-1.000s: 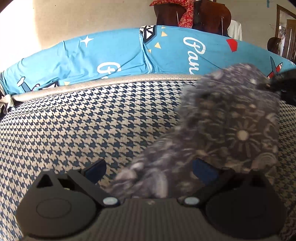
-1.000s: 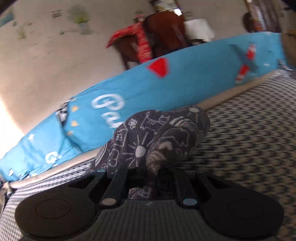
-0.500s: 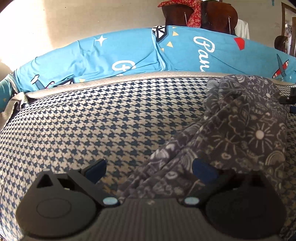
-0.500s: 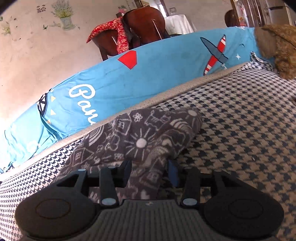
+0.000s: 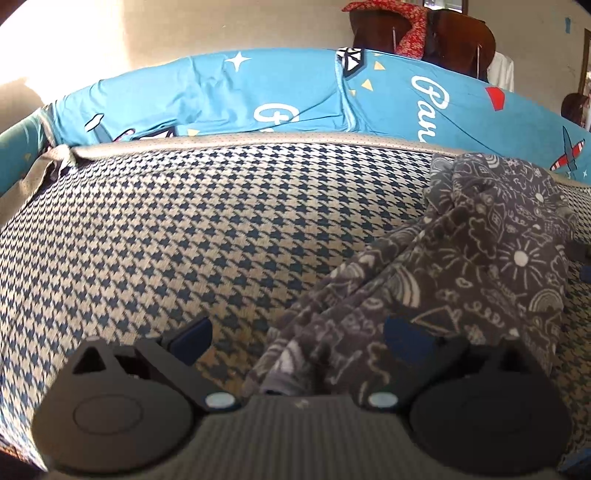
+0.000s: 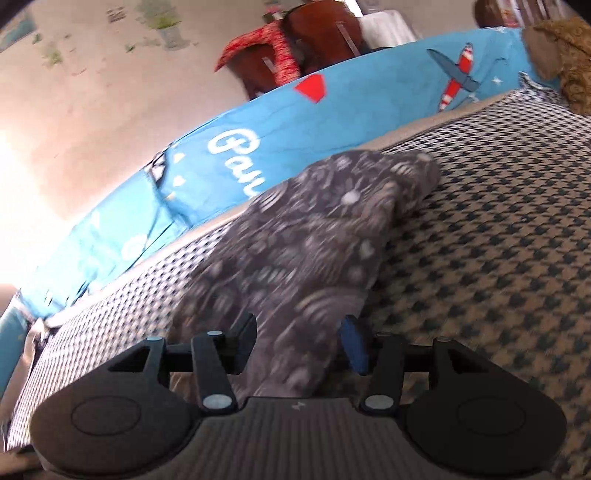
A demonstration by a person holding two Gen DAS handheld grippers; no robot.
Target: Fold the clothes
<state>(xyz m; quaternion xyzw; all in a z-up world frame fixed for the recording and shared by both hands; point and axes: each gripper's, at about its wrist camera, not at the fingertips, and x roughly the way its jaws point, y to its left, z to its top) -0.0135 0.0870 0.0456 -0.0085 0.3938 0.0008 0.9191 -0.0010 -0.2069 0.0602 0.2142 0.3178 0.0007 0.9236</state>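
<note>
Along the bottom of the left wrist view, the left gripper stands wide open, its two blue-padded fingers far apart. One end of a grey patterned garment lies between them without being pinched; the right pad sits against the cloth, the left pad over bare fabric.

In the right wrist view, bottom centre, the right gripper is parted to a moderate gap, with a bunched band of the same garment running up between its fingers. Motion blur makes it impossible to say whether the pads touch the cloth; no firm pinch shows.

The garment lies crumpled in a rumpled ridge on a houndstooth-covered surface, filling the lower right to middle right of the left view and the centre of the right view. It is neither spread flat nor folded.

Judging from this, the work is at the stage of arranging the cloth, with neither gripper gripping it. The next move probably calls for finding two clear edges or corners, closing on them, and drawing the fabric out flat.

Further back, a bright blue printed bolster runs across the upper frame, with a dark wooden chair draped in red cloth behind it.
</note>
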